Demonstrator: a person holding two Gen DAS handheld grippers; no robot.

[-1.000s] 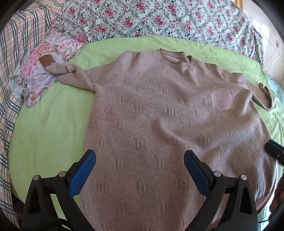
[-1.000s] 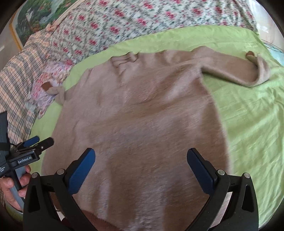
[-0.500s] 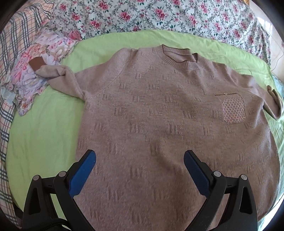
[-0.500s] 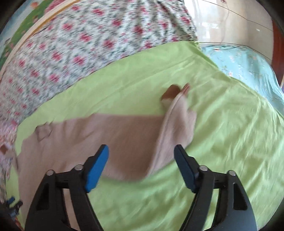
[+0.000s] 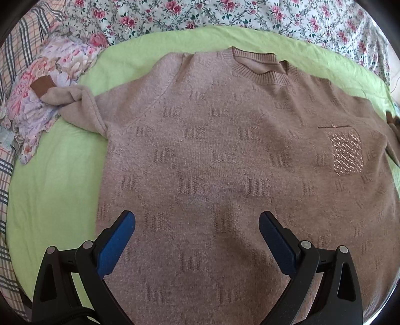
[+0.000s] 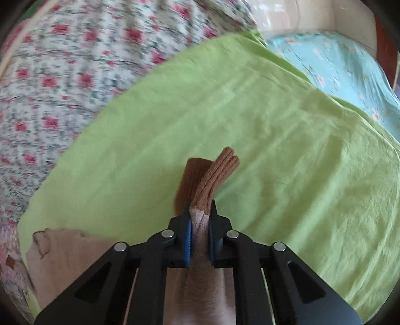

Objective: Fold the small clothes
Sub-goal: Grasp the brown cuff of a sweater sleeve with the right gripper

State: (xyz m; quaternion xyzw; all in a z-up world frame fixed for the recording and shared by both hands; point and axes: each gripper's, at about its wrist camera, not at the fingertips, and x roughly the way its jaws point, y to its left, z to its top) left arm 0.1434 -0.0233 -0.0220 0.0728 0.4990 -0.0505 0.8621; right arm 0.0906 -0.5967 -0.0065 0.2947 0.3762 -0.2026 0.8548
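Observation:
A beige-pink knit sweater [image 5: 225, 155] lies flat, front up, on a green sheet [image 5: 55, 180], neck to the far side. Its left sleeve [image 5: 75, 105] bends away with a brown cuff [image 5: 42, 86]. A sparkly chest pocket [image 5: 346, 152] is at the right. My left gripper [image 5: 197, 225] is open and empty, hovering over the sweater's lower body. My right gripper [image 6: 201, 212] is shut on the sweater's right sleeve just behind its brown cuff [image 6: 212, 177], which sticks out past the fingertips over the green sheet [image 6: 275, 140]. The sweater body [image 6: 65, 252] shows at lower left.
A crumpled floral garment [image 5: 45, 100] lies under the left cuff at the sheet's left edge. A plaid cloth [image 5: 15, 50] is at the left. A rose-print cover [image 5: 250, 15] runs along the far side. A turquoise bedspread [image 6: 337, 67] lies beyond the sheet's right edge.
My right gripper has closed on the right sleeve at its cuff; half a second ago it was open above it. My left gripper has moved closer over the sweater and stays open.

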